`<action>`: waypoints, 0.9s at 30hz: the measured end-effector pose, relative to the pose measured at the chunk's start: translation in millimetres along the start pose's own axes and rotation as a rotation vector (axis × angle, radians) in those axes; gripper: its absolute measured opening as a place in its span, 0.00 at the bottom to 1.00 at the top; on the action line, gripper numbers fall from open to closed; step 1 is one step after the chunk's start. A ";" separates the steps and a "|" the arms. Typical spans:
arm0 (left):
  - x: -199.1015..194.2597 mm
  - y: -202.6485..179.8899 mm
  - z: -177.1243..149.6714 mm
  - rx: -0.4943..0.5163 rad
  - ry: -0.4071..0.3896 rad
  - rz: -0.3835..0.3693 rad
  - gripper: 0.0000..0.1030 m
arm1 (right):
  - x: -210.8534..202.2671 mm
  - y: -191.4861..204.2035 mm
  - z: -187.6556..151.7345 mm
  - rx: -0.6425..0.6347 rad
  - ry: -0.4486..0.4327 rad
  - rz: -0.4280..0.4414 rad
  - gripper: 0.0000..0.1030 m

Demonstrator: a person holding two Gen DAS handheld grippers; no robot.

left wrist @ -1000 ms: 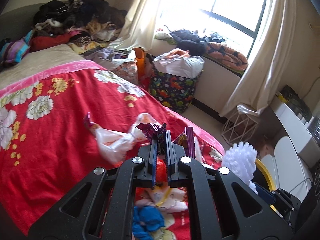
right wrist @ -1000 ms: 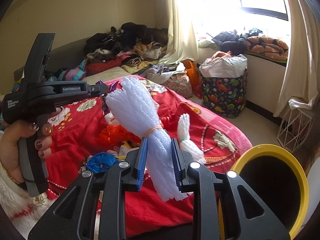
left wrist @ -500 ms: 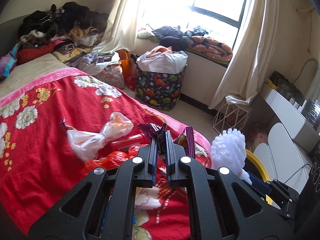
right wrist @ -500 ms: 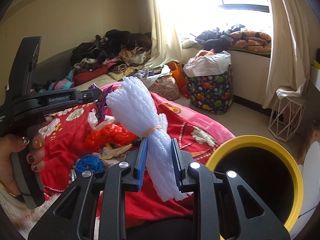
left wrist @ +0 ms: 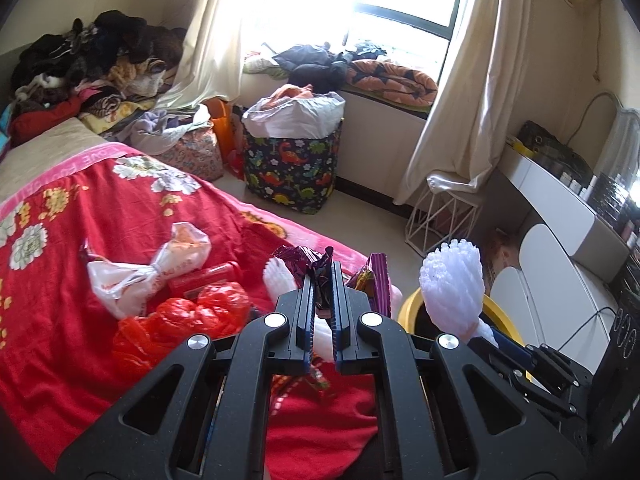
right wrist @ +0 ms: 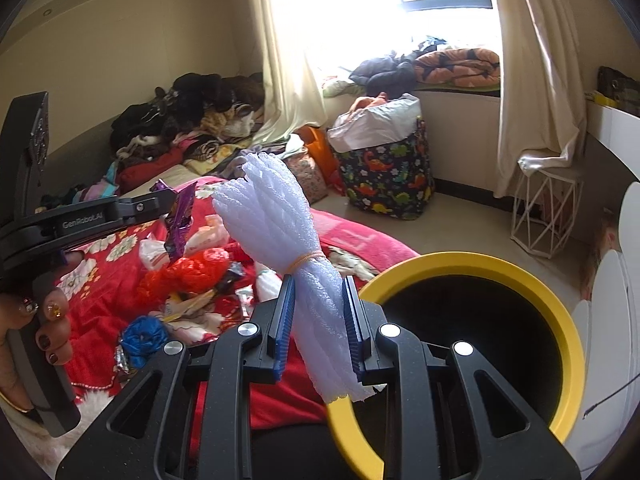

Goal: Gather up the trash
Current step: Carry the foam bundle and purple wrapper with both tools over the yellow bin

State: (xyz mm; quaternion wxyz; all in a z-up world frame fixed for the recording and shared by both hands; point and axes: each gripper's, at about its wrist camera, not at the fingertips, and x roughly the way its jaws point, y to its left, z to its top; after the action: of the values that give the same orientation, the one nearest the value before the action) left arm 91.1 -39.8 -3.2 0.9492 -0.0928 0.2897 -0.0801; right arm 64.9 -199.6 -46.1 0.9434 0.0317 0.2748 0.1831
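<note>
Right gripper (right wrist: 318, 316): clamped on white foam-net bundle (right wrist: 280, 236), blue pads pinching it below the rubber band, bundle sticking up and slightly left
Left gripper (left wrist: 322, 300): clenched tight on purple snack wrapper (left wrist: 308, 258), crinkled foil poking out above the tips; second purple wrapper piece just beside right finger, unclear if gripped too
Change, right view: yellow-rimmed bin (right wrist: 560, 292) now fills lower right of frame, was only a partial rim at the edge a second ago; bundle's lower end now overlaps the near rim
Change, left view: bed scene slid left, bin rim (left wrist: 408, 308) newly visible past right finger; grip unchanged on both sides
Meaning: both loads carried off the bed toward the bin, drop-off step close, neither yet clearly over the opening centre
Next call: probably carry a bit further over the dark opening, then release; foam light, may catch on pads
Near bed, left behind: blue crumpled wrapper (right wrist: 144, 334), red plastic bag (left wrist: 188, 316), knotted white bag (left wrist: 148, 268), small red packet just beside it, loose wrappers between them on red floral blanket (left wrist: 60, 360)
Task state: several pieces still to collect after this trip
Person: hand (right wrist: 28, 344) on left gripper handle, painted nails
Far: dinosaur-print hamper (left wrist: 294, 168), white wire basket (left wrist: 444, 216), clothes pile (left wrist: 96, 64), curtained window
</note>
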 end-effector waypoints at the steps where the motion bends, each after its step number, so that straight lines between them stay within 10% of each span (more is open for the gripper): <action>1: 0.5 -3.2 -0.6 0.003 0.001 -0.003 0.03 | 0.5 -2.8 0.5 0.006 0.000 -0.004 0.23; 27: 46.8 -86.0 -22.0 0.130 0.112 -0.119 0.03 | -16.4 -99.5 -19.7 0.230 0.032 -0.173 0.23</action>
State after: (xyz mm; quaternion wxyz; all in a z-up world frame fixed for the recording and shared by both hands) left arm 108.6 -135.8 -27.0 0.9291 -0.0433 0.3306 -0.1599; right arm 74.3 -299.0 -70.4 0.9413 0.1129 0.3105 0.0690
